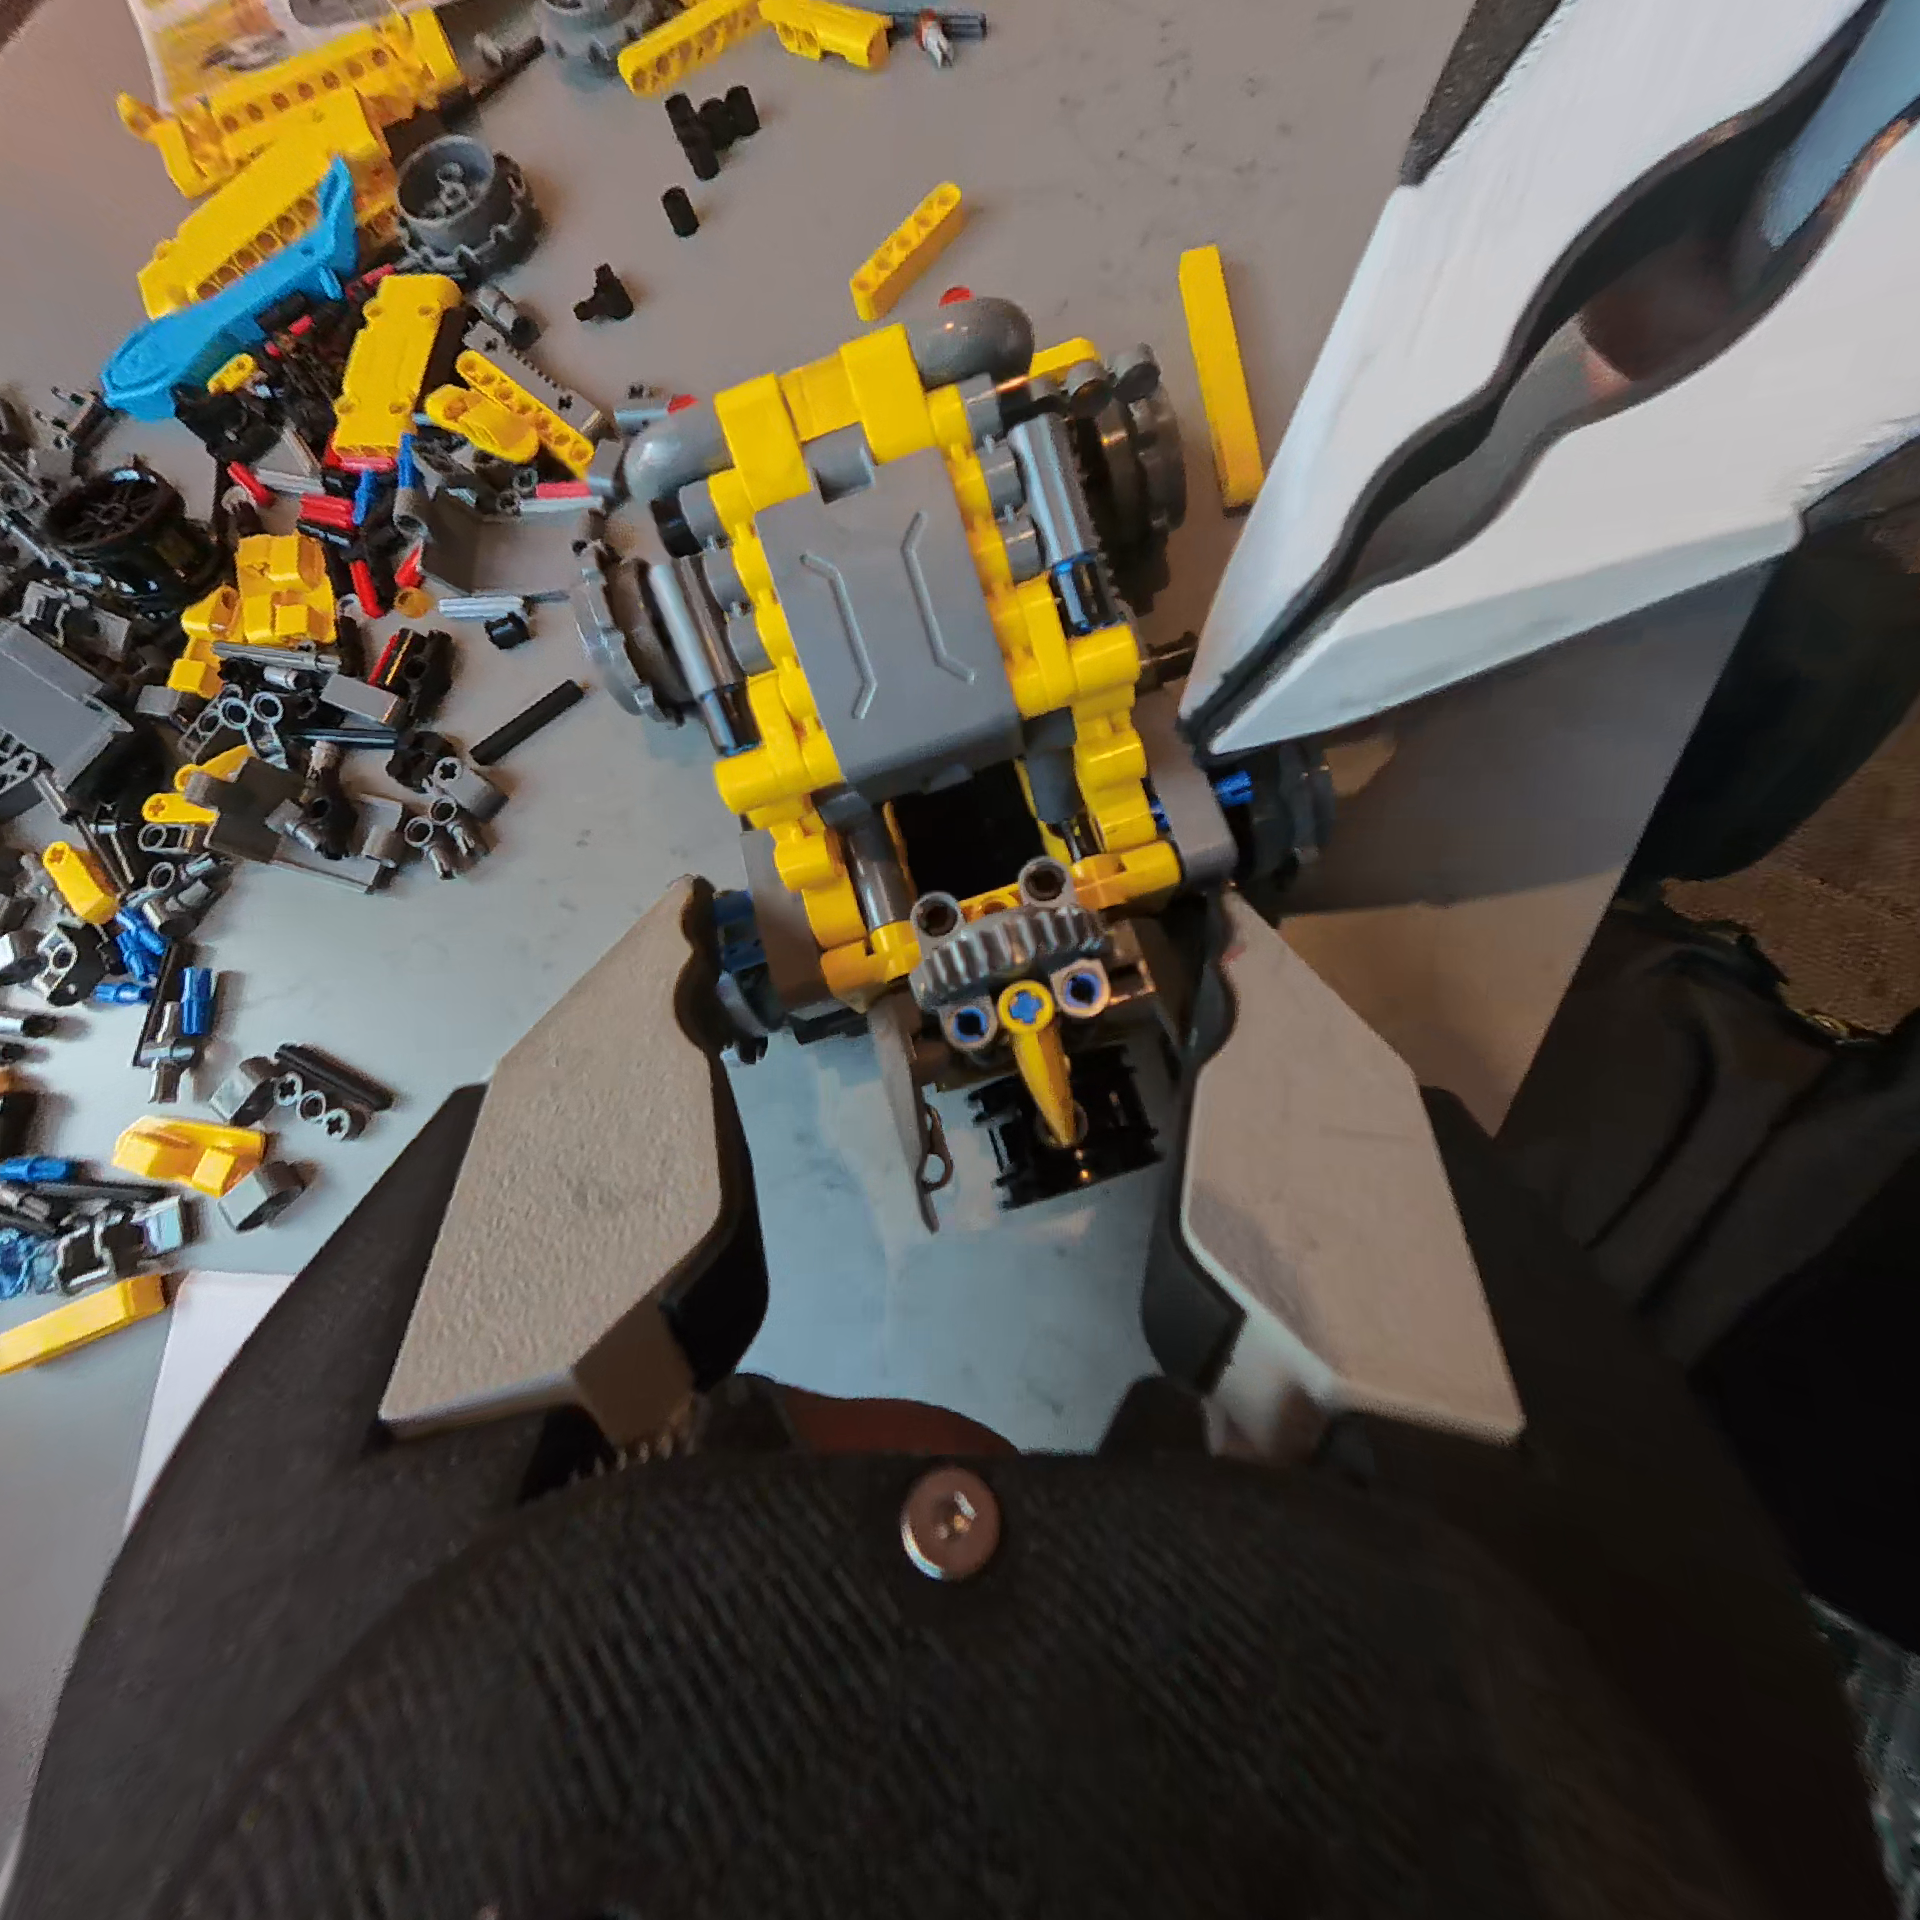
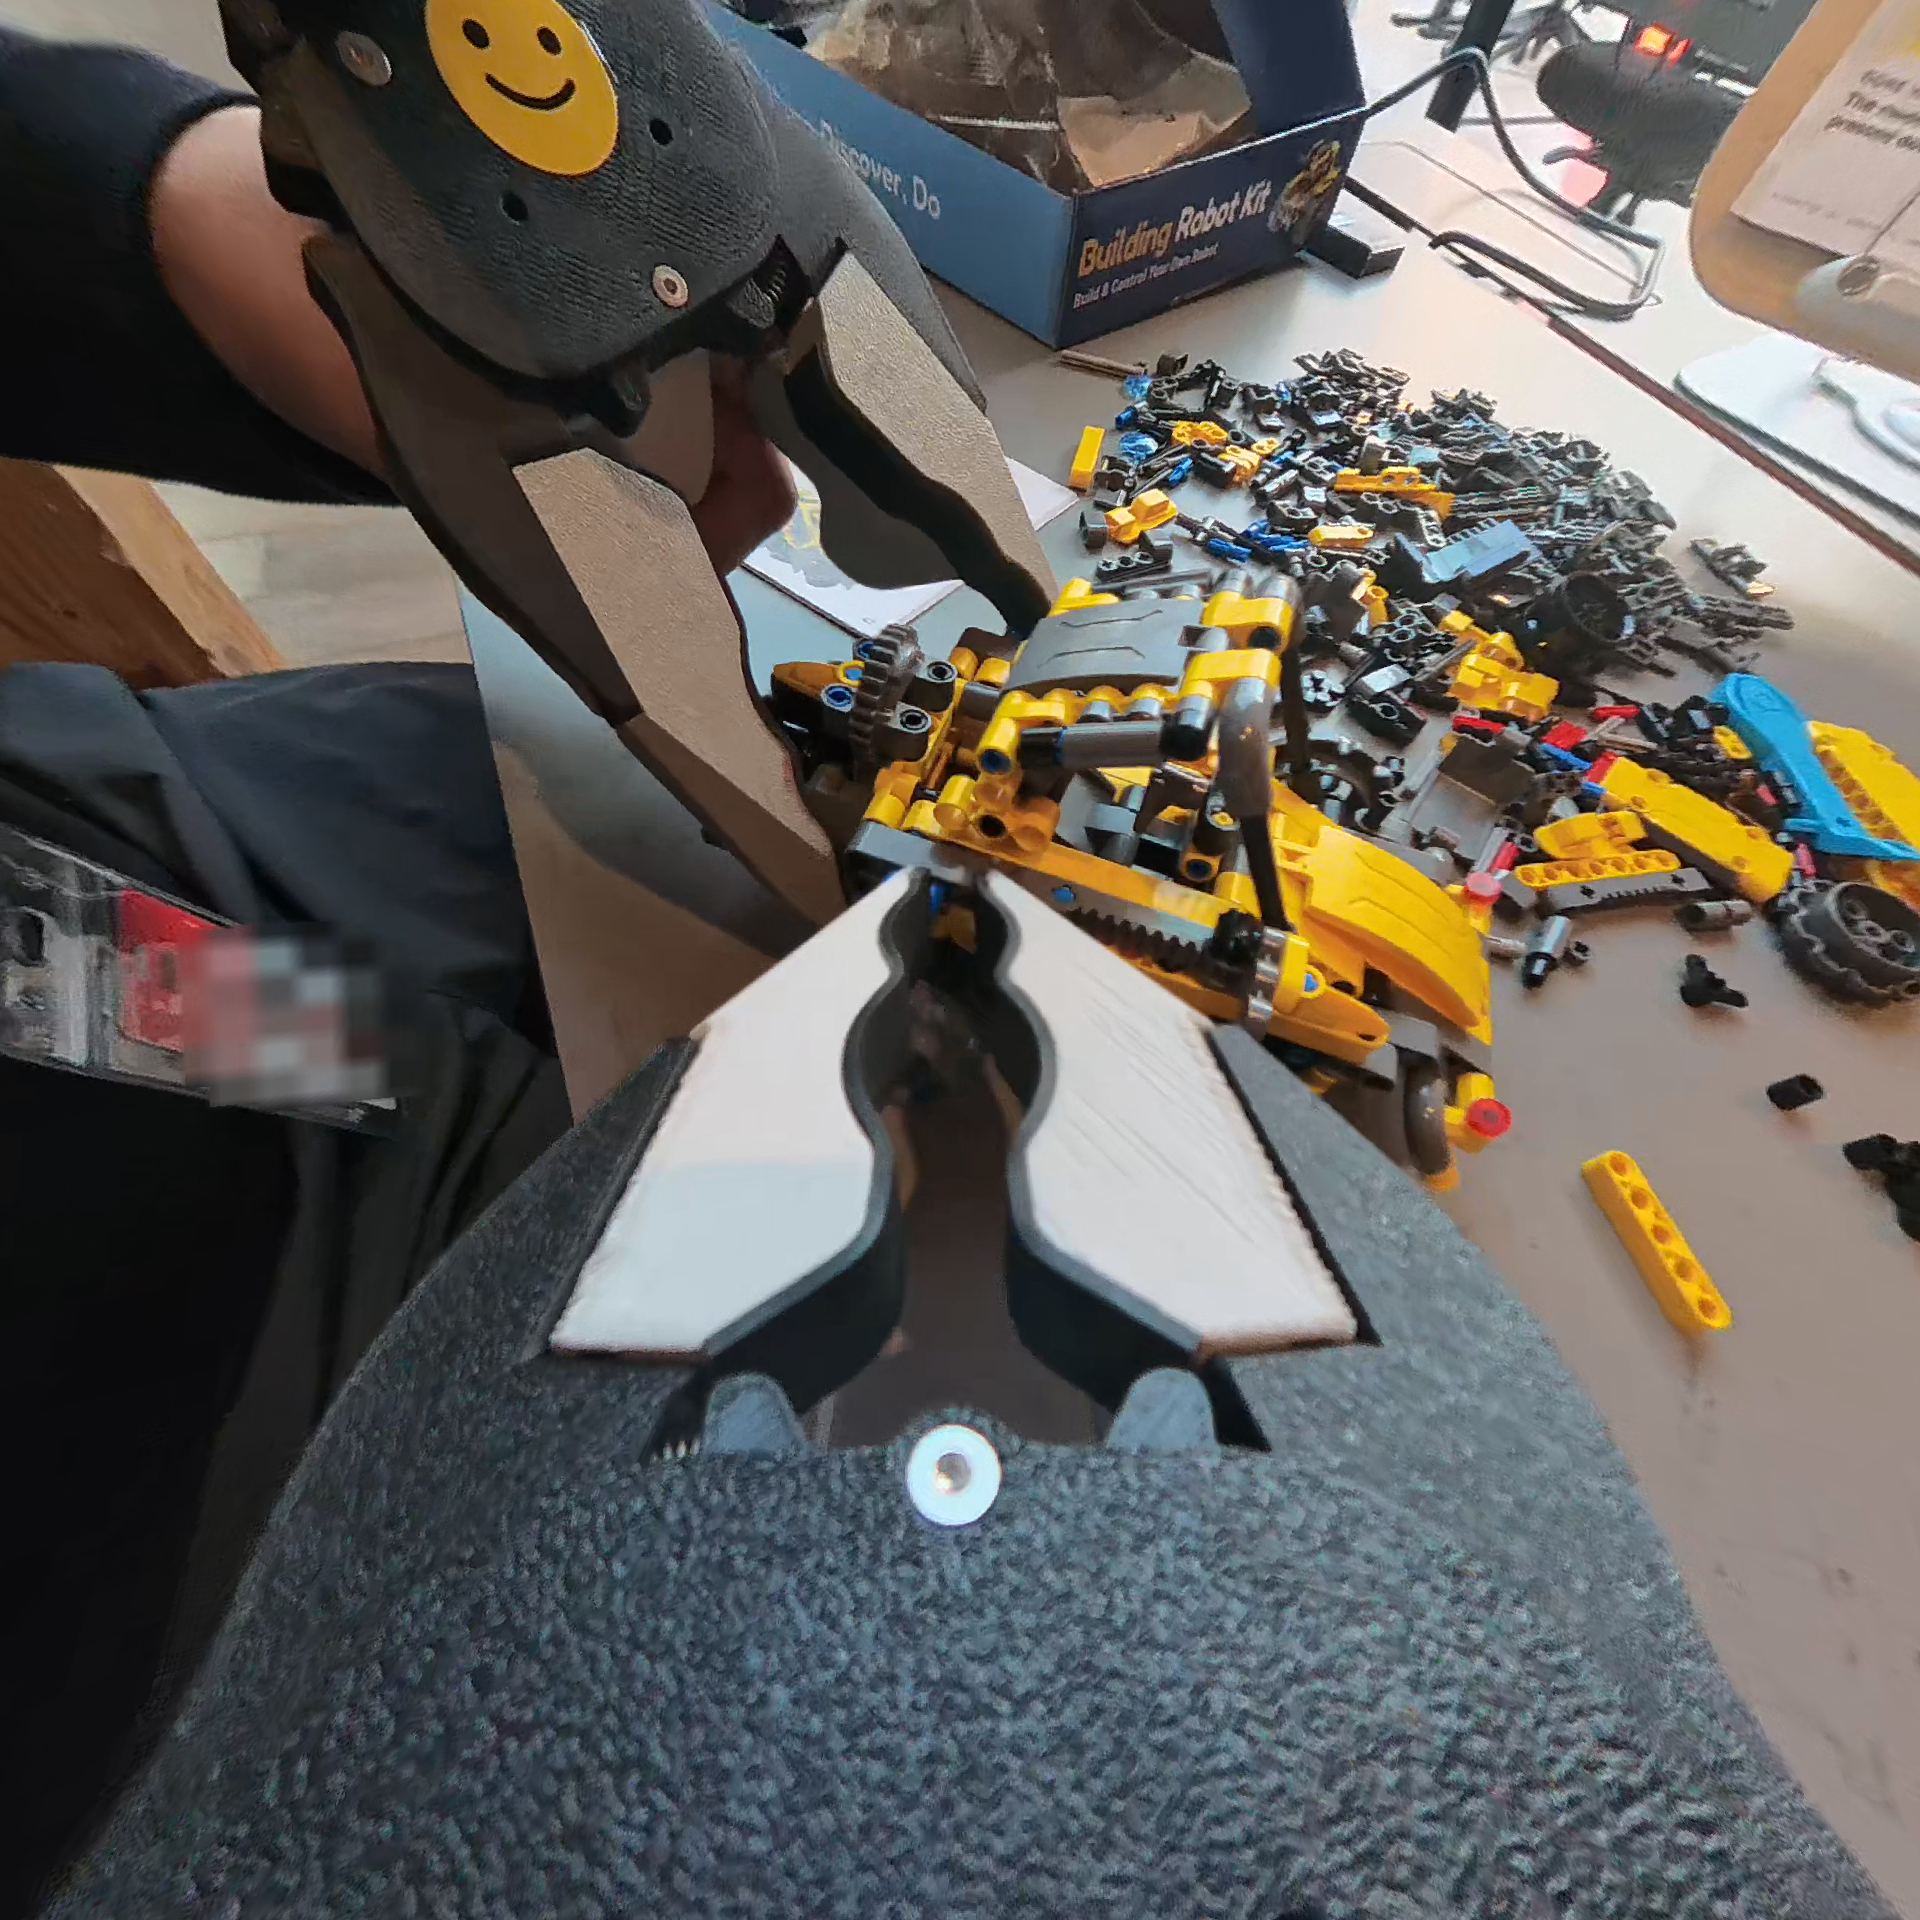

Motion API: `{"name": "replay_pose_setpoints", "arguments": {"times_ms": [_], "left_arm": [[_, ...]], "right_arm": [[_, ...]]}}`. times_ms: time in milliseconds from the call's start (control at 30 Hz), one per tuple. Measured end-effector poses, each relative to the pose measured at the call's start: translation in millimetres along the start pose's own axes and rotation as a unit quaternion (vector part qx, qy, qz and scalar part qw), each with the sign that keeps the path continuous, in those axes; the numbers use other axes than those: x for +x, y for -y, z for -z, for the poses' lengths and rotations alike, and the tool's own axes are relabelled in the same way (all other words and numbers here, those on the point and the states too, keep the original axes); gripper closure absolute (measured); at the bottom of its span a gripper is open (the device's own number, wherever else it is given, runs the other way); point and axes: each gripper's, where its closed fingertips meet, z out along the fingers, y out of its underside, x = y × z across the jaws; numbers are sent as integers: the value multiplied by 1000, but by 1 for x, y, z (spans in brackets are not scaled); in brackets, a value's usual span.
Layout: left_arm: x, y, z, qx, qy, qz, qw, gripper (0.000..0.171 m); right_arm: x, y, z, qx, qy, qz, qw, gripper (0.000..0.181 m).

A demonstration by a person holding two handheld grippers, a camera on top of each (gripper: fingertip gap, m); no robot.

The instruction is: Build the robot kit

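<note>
Left gripper [image 1: 961,940] has its jaws spread wide around the near end of the yellow and grey brick vehicle [image 1: 894,665], each tip pressed against one side of it, so it's grasping the model by its flanks. A grey gear [image 1: 1003,951] and a yellow pointed piece [image 1: 1044,1070] sit right between those jaws. There's a yellow smiley sticker [image 2: 525,78] on the top of that gripper's body.

Right gripper [image 2: 940,883] comes in from the model's side with its jaws nearly clenched, pinched on a small bit with a blue pin at the vehicle's edge; the bit is too hidden to make out properly.

The vehicle sits on the grey counter [image 2: 1662,1507], right beside a big heap of loose parts [image 2: 1455,540]: yellow beams, black and blue pins, a tyre, a blue tool. One loose yellow beam [image 2: 1657,1242] lies apart, near the right gripper. A blue cardboard kit box [image 2: 1143,239] with printed lettering stands at the back of the counter.
</note>
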Motion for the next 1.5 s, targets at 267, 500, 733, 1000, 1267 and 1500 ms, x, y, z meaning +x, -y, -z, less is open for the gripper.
{"name": "replay_pose_setpoints", "arguments": {"times_ms": [267, 500, 733, 1000, 1267, 1500], "left_arm": [[10, 4, 3, 28, -27, 33, 999, 68], [6, 6, 1, 48, -6, 32, 998, 81], [3, -3, 8, 40, -39, -14, 998, 86], [6, -2, 25, 60, -75, 7, 995, 82], [4, 0, 17, 71, -26, 23, 997, 83], [4, -1, 17, 77, -30, 17, 996, 83]], "right_arm": [[0, -1, 3, -33, -62, 95, 993, 175], [2, 0, 8, -44, -67, 113, 990, 160], [9, 3, 29, -12, -33, 68, 997, 155], [-8, 12, 2, -27, 39, 148, 988, 152], [-5, 2, -11, -87, 89, 170, 978, 158], [-10, 2, -13, -69, 133, 156, 976, 160]]}}
